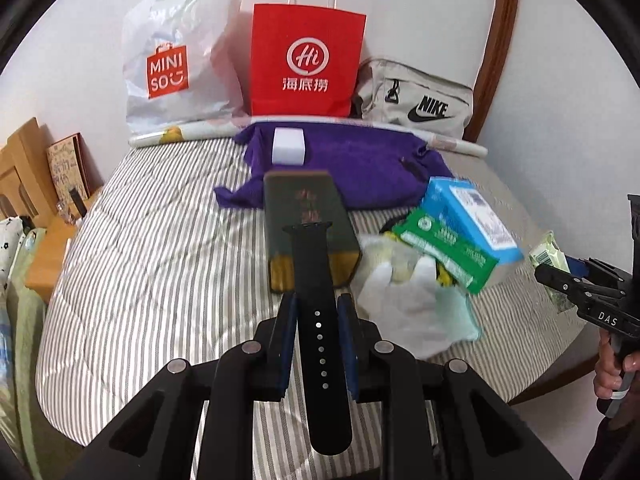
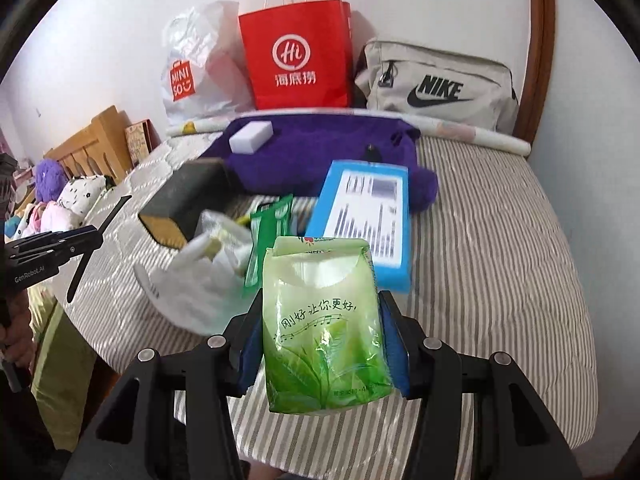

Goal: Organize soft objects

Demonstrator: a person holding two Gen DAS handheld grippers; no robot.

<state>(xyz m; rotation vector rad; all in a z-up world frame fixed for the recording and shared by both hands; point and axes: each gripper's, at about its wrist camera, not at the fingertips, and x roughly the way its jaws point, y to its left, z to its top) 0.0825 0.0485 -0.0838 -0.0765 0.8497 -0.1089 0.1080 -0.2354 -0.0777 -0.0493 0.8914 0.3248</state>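
In the left wrist view my left gripper [image 1: 318,312] is shut on a black perforated watch strap [image 1: 316,280] that runs lengthways between the blue pads. My right gripper [image 2: 320,308] is shut on a green tissue pack [image 2: 324,328], held upright above the striped bed cover [image 2: 500,260]. Both grippers hang over the near edge of the bed. On the bed lie a purple towel [image 1: 360,160] with a white sponge block [image 1: 288,146] on it, and a crumpled white plastic bag [image 1: 400,300].
A dark green box [image 1: 308,216], a blue box [image 1: 468,216] and a flat green packet [image 1: 444,248] lie mid-bed. Against the wall stand a white Miniso bag [image 1: 176,60], a red paper bag [image 1: 306,60] and a beige Nike bag [image 1: 416,100]. A wooden headboard [image 2: 96,140] is at left.
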